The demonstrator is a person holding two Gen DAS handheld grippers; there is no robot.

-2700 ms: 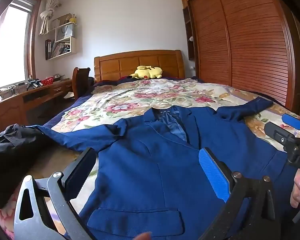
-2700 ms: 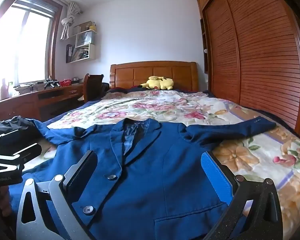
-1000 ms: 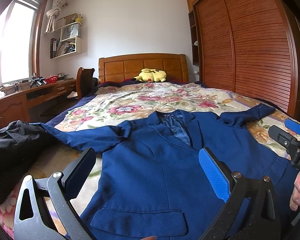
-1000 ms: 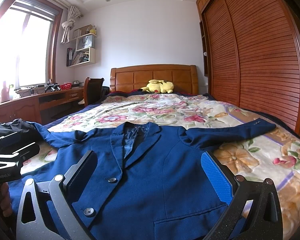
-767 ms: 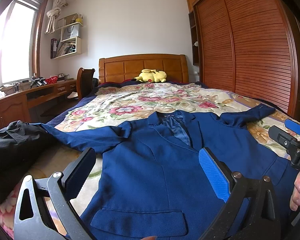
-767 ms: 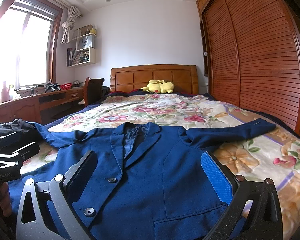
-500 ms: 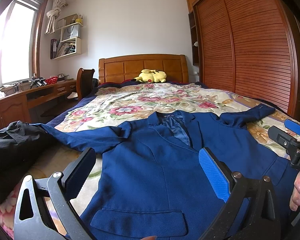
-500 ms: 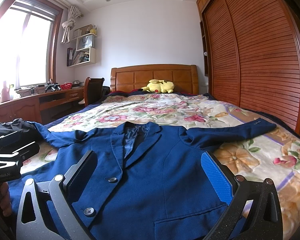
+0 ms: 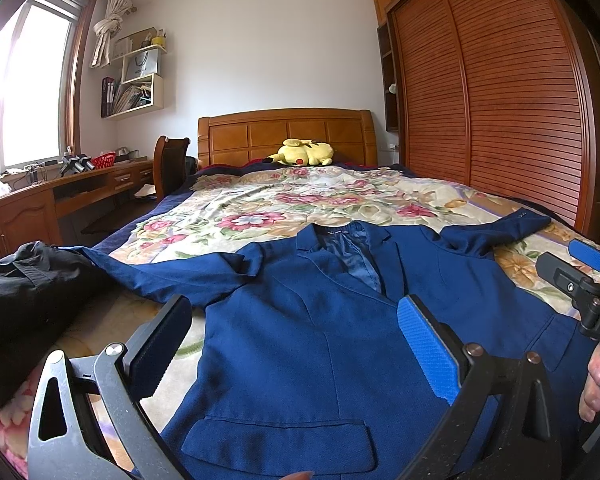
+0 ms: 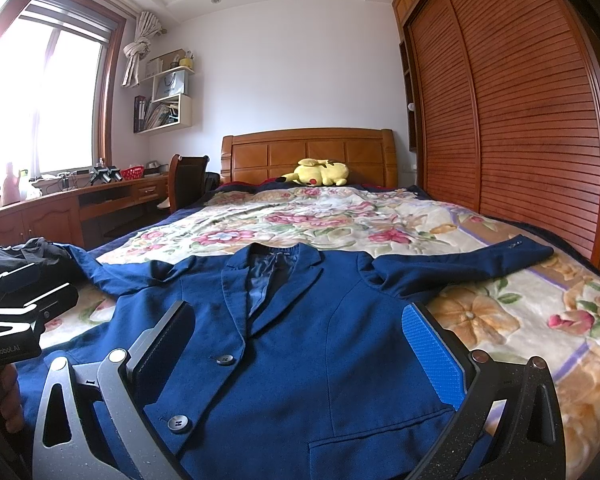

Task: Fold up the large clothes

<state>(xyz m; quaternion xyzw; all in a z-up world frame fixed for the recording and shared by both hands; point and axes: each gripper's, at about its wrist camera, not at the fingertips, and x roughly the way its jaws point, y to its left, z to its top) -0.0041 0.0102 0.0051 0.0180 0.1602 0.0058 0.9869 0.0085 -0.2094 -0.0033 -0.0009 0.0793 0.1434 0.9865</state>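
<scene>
A navy blue suit jacket [image 9: 308, 332] lies face up and spread flat on the floral bedspread, sleeves out to both sides; it also shows in the right wrist view [image 10: 300, 340]. My left gripper [image 9: 292, 344] is open and empty above the jacket's left front, near a flap pocket. My right gripper [image 10: 296, 344] is open and empty above the jacket's buttoned front. The right gripper's body shows at the right edge of the left wrist view [image 9: 584, 280]; the left gripper's body shows at the left edge of the right wrist view [image 10: 16, 320].
A black garment [image 9: 24, 300] lies heaped at the bed's left side. A yellow plush toy [image 9: 302, 152] rests by the wooden headboard. A desk [image 9: 52, 208] and chair stand left; slatted wardrobe doors [image 9: 500, 100] line the right.
Since 2.7 s ago both views have tipped up slightly. Over the last second nothing has visibly moved; both grippers stay open.
</scene>
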